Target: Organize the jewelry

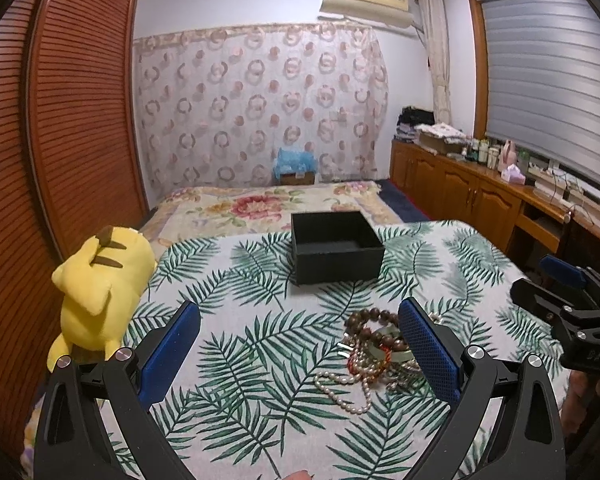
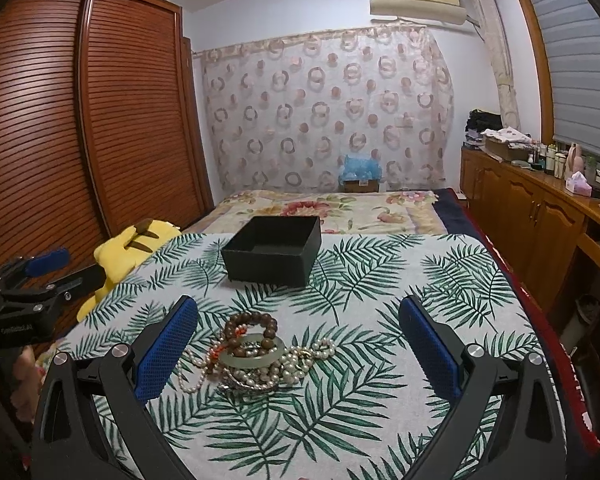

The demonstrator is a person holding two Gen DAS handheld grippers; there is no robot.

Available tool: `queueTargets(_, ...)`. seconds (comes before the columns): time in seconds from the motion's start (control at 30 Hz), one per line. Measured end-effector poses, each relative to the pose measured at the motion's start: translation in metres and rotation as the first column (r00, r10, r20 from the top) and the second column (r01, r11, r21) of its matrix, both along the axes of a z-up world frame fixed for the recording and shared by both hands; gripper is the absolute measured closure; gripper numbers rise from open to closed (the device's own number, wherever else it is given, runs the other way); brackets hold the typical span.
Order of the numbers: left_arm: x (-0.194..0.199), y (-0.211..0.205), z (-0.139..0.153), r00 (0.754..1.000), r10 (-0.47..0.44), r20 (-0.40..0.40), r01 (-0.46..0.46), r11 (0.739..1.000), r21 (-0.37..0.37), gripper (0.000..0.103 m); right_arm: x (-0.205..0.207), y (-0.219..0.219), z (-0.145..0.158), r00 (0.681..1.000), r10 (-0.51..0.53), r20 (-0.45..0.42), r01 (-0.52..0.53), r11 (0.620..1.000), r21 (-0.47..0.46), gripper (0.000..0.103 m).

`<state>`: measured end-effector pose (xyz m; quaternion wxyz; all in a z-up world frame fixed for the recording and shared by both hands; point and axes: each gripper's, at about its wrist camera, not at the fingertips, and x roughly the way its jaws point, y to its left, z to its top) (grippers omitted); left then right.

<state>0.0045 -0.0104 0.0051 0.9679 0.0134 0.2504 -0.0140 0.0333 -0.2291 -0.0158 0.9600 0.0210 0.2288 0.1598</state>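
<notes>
A pile of jewelry [image 1: 374,354] lies on the leaf-print cloth [image 1: 260,360]: brown bead bracelets, a pale green bangle [image 2: 252,354], pearl strands [image 2: 300,360] and a red string. An open, empty black box [image 1: 334,246] stands behind it, also in the right wrist view [image 2: 274,248]. My left gripper [image 1: 300,328] is open and empty, the pile beside its right finger. My right gripper [image 2: 298,324] is open and empty, hovering with the pile [image 2: 256,354] between its fingers, nearer the left one. Each gripper shows in the other's view, the right [image 1: 568,312] and the left [image 2: 32,280].
A yellow plush toy [image 1: 96,292] lies at the cloth's left edge. A floral bedspread [image 1: 268,204] lies beyond the box. A louvred wooden wardrobe [image 1: 60,120] stands left. Wooden cabinets [image 1: 460,188] with bottles line the right wall.
</notes>
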Motion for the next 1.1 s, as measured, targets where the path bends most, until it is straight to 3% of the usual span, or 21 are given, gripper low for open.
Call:
queueTargets(0.47, 0.034, 0.002, -0.032, 0.988, -0.096, -0.12, 0.098, 0.995, 0.005, 0.008, 0.017, -0.005, -0.047, 0.993, 0.07, -0.094, -0.073, 0.997, -0.029, 0.01)
queueTargets(1.1, 0.11, -0.019, -0.066, 0.929, -0.259, -0.263, 0.252, 0.966, -0.064, 0.01, 0.032, 0.004, -0.069, 0.975, 0.142, -0.17, -0.16, 0.982, -0.095, 0.017)
